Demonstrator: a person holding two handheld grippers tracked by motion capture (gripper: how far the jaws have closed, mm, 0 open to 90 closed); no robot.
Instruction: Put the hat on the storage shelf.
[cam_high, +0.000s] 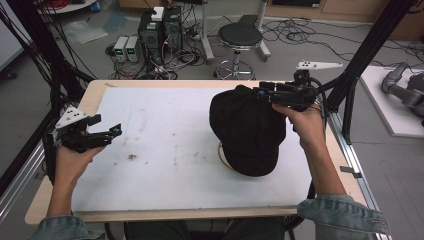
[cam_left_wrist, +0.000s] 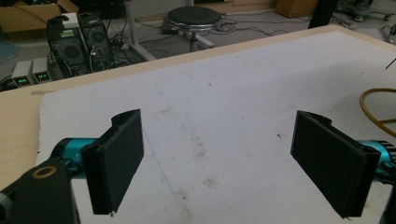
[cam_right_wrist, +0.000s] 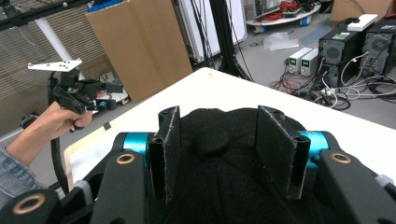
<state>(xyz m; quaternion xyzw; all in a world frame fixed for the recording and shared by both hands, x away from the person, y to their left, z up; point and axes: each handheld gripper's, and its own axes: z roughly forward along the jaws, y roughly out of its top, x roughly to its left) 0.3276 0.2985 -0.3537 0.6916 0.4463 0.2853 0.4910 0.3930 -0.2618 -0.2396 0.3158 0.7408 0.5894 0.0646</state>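
A black cap (cam_high: 248, 131) is seen on the right half of the white mat (cam_high: 160, 150), which covers the wooden table (cam_high: 92, 92). The cap lies with its crown up, and a thin orange ring (cam_high: 221, 156) is partly hidden under its near left edge.

The right gripper (cam_high: 260, 92) is held at the far right edge of the cap, just above its crown. In the right gripper view, the top of the cap with its button (cam_right_wrist: 212, 142) is found between the two black pads (cam_right_wrist: 170, 149). The jaws are partly spread around the fabric; whether the pads press on it cannot be told.

The left gripper (cam_high: 107, 127) is held above the left edge of the mat, well apart from the cap. Its jaws are spread wide, and only the stained mat is seen between them.
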